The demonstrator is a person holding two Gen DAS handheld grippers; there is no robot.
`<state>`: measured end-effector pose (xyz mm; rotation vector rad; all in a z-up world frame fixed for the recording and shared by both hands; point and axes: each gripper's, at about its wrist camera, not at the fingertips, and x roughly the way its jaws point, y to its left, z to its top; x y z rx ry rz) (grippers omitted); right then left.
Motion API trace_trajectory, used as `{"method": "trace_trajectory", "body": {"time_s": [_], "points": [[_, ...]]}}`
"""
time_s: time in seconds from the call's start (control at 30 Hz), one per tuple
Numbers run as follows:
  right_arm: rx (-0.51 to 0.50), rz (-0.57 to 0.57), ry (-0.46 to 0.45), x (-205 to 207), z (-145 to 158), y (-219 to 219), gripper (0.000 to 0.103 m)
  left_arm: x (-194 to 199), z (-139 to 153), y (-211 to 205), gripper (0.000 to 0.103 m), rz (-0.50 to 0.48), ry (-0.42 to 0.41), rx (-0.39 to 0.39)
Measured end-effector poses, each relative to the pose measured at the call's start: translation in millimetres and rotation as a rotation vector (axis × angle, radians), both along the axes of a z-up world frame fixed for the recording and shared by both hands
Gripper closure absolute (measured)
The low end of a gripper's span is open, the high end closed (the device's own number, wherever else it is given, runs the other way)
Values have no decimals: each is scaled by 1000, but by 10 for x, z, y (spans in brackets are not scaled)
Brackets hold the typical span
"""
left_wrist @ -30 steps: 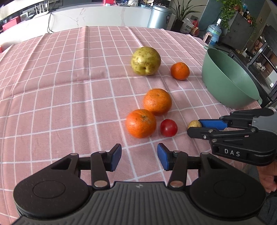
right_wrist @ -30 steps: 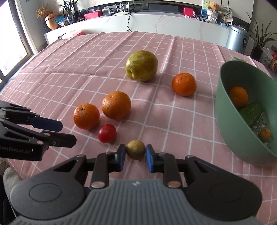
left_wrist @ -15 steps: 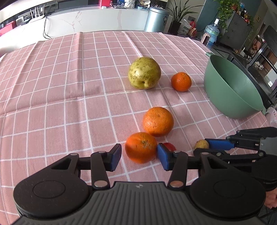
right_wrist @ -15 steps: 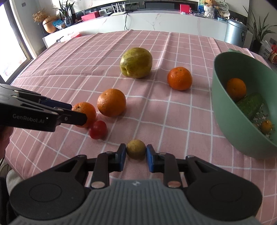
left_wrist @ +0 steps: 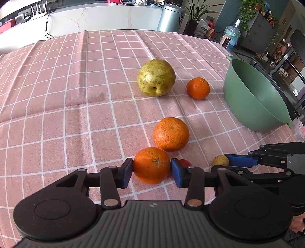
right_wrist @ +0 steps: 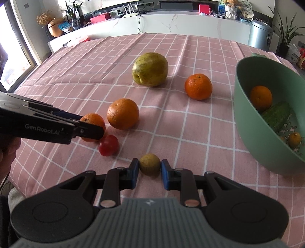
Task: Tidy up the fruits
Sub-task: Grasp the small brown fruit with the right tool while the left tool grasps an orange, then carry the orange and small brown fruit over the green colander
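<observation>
My left gripper [left_wrist: 151,168] is down on the pink checked cloth, its jaws closing, and both blue pads touch the sides of the nearest orange [left_wrist: 151,162]. A small red tomato [left_wrist: 185,162] peeks out just behind the right pad. My right gripper [right_wrist: 149,170] is shut on a small yellow-green fruit [right_wrist: 149,166] that rests on the cloth. A bigger orange [left_wrist: 171,134], a tangerine [left_wrist: 198,88] and a large yellow-green pear [left_wrist: 156,80] lie farther off. The green bowl [right_wrist: 247,122] at the right holds an orange, a cucumber and a small yellow fruit.
The two grippers sit close side by side, the left one [right_wrist: 91,126] just left of the tomato [right_wrist: 108,145]. The bowl [left_wrist: 255,103] stands near the table's right edge. Behind the table are a white counter and a metal bin [left_wrist: 172,18].
My left gripper moved forward until the nearest orange came between its fingers, then the jaws narrowed onto it. The right gripper stayed put, holding the small fruit.
</observation>
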<state>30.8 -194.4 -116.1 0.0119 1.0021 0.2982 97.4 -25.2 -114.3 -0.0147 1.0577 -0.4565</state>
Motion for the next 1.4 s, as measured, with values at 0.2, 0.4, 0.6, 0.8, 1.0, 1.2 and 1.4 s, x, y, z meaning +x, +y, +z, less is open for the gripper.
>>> {"method": "trace_trajectory", "body": {"time_s": [0.2, 0.4, 0.6, 0.8, 1.0, 1.2, 1.4], "points": [[3, -5, -26, -89, 148, -41, 82, -91, 178, -8, 54, -10, -23, -2], [7, -19, -59, -212, 304, -138, 82, -202, 388, -127, 54, -34, -64, 12], [19, -36, -89, -351, 446, -286, 82, -307, 533, -339, 54, -70, -99, 27], [22, -68, -113, -438, 597, -530, 82, -345, 591, -649, 54, -124, -108, 34], [16, -117, -140, -435, 704, -847, 82, -310, 692, -1062, 54, -198, -135, 18], [-3, -144, -164, -354, 791, -1178, 82, -216, 766, -1483, 54, -263, -155, 7], [-37, -170, -173, -163, 812, -1507, 82, -114, 776, -1874, 54, -311, -159, -2]]}}
